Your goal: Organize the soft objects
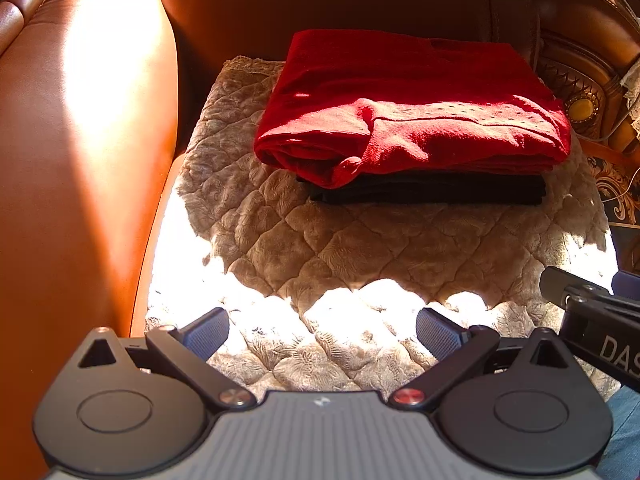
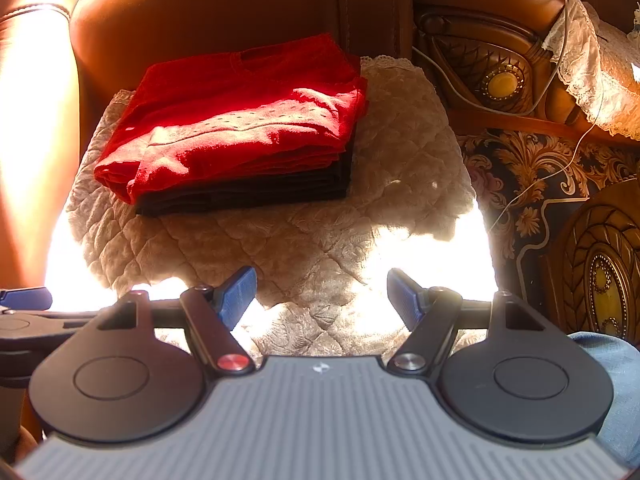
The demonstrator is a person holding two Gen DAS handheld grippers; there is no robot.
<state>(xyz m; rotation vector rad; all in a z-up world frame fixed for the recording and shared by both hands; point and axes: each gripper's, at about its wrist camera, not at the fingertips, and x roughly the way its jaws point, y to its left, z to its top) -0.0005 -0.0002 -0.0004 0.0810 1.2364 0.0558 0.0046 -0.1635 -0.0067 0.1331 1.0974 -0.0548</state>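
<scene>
a folded red top [image 1: 412, 120] lies squarely on a folded black garment [image 1: 432, 190], and the two make a neat stack toward the back of a quilted beige seat cover [image 1: 320, 248] on a brown leather sofa [image 1: 80, 160]. the left gripper [image 1: 322, 330] hovers low over the front of the cover with its fingers spread wide and nothing between them; the right gripper [image 2: 322, 296] is the same, spread and empty, just beside it. both are well short of the stack. this scene fits a pile that is already tidy and let go of, and it fits equally a pile waiting to be lifted or added to, so the risks are only judgements. the red top overhangs the black garment at the near left corner [image 2: 116, 180], where its rolled fold bulges past the edge; a finger catching that lip would likely drag the top layer off and undo the folds. if the pile were gripped from one side only, the soft layers would probably sag and slide apart, since nothing stiff holds them together. a pinch that takes only the red cloth would leave the black one behind. the seat cover itself is loose and puckered, so a low approach might snag it and tug the whole stack forward. harsh sunlight washes out the front of the cover, which makes the edge there hard to judge. a thin white cable [image 2: 568, 160] hangs off to the right, clear of the stack.
</scene>
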